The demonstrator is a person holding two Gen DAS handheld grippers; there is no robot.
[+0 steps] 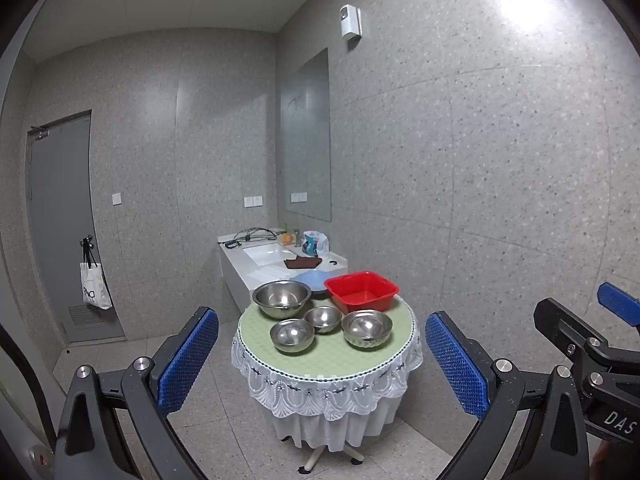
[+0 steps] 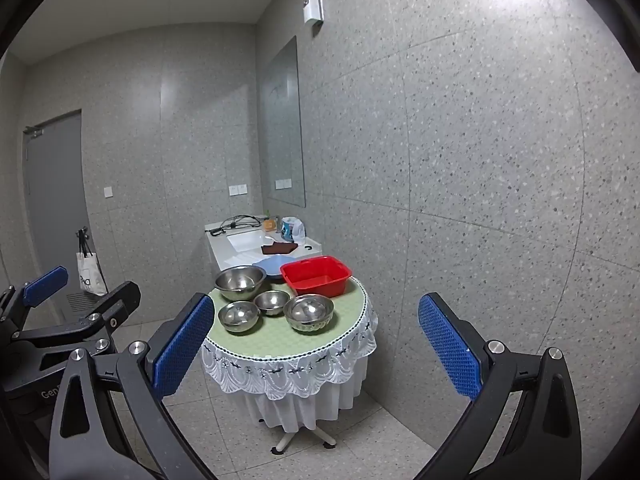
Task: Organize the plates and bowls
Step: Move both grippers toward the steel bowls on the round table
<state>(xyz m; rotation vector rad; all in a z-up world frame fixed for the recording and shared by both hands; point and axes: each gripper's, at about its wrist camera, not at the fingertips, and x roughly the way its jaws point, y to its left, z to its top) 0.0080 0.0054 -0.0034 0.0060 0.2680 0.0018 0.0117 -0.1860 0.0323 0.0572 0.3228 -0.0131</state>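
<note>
A small round table (image 1: 326,354) (image 2: 280,344) with a green top and white lace skirt stands some way ahead. On it are a large steel bowl (image 1: 281,298) (image 2: 240,282), three smaller steel bowls (image 1: 292,334) (image 1: 323,319) (image 1: 367,327) (image 2: 239,316) (image 2: 271,302) (image 2: 308,312), a red square basin (image 1: 361,291) (image 2: 316,275) and a blue plate (image 1: 310,281) (image 2: 272,266) behind them. My left gripper (image 1: 322,354) is open and empty, well short of the table. My right gripper (image 2: 316,338) is open and empty too.
A white sink counter (image 1: 256,258) (image 2: 244,244) with cables, a brown cloth and bottles stands behind the table. A speckled wall runs along the right. A grey door with a hanging bag (image 1: 95,288) is at the left. My right gripper shows at the left view's edge (image 1: 592,344).
</note>
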